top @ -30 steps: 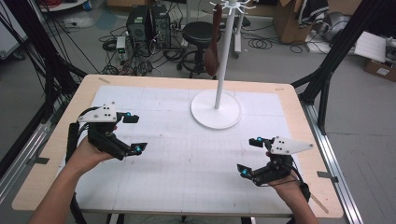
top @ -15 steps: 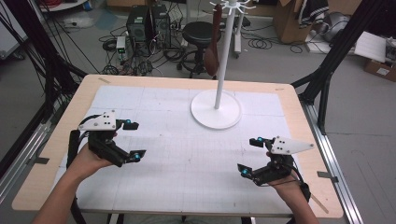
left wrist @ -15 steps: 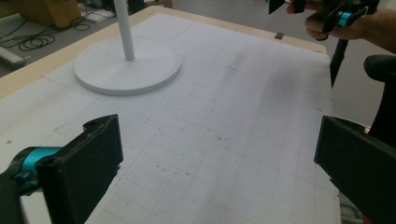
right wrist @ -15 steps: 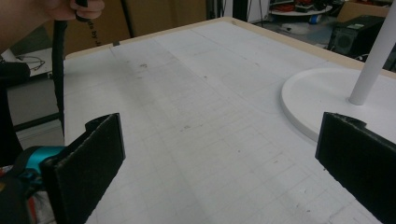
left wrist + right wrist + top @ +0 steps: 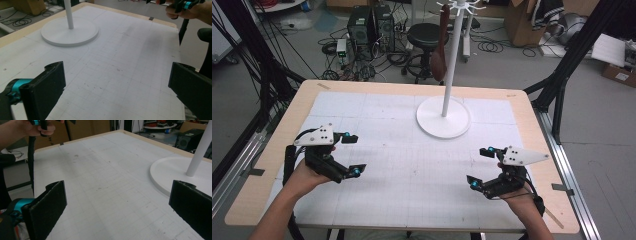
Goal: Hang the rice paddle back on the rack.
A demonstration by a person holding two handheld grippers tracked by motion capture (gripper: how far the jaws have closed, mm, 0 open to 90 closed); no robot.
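— Jaws on both grippers?
— Spread wide, gripping nothing: left gripper (image 5: 351, 154) at eight o'clock on the desk (image 5: 377, 100), right gripper (image 5: 480, 166) at four.
— And the white stand (image 5: 443, 117)?
— At twelve o'clock, well apart from both, a brown spoon (image 5: 439, 55) hanging from it.

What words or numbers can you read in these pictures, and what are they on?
None can be read.
The mat has thin grid lines and no writing.
The stand is plain white.
The plates on the left gripper and the right gripper show dots, no letters.
The boxes on the floor are too far and blurred to read.
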